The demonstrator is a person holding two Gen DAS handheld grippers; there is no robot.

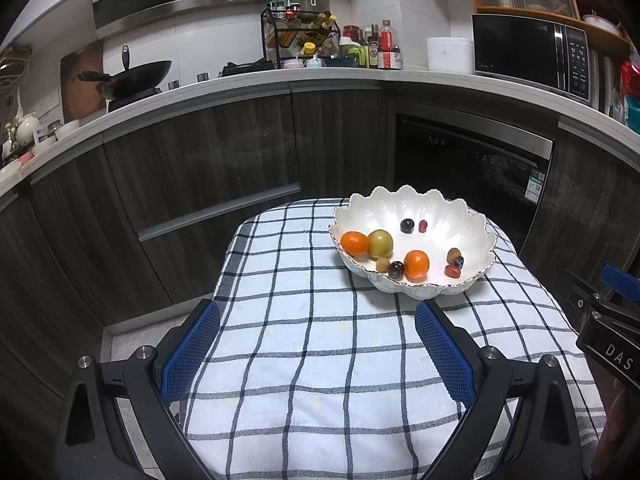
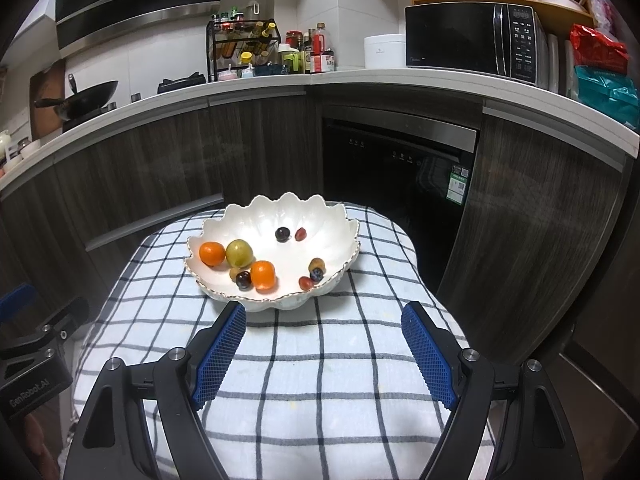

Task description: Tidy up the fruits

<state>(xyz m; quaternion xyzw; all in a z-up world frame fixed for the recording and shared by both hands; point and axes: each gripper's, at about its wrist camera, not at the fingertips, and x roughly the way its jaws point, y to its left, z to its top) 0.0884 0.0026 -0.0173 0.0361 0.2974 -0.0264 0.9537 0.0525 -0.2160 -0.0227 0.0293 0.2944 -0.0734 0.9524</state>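
Note:
A white scalloped bowl (image 1: 460, 216) (image 2: 320, 216) stands at the far end of a table covered by a checked cloth (image 1: 304, 344) (image 2: 320, 360). It holds two oranges (image 1: 416, 264) (image 2: 263, 275), a green fruit (image 1: 380, 243) (image 2: 239, 253), dark grapes (image 1: 407, 225) (image 2: 283, 234) and several small reddish fruits. My left gripper (image 1: 318, 312) is open and empty over the cloth, short of the bowl. My right gripper (image 2: 324, 314) is open and empty, just in front of the bowl's near rim.
Dark cabinets and a dishwasher (image 2: 400, 160) stand behind the table. The counter holds a wok (image 1: 136, 74), a spice rack (image 1: 300, 36), bottles and a microwave (image 2: 472, 36). The other gripper's body shows at the right edge (image 1: 608, 344) and the left edge (image 2: 32, 364).

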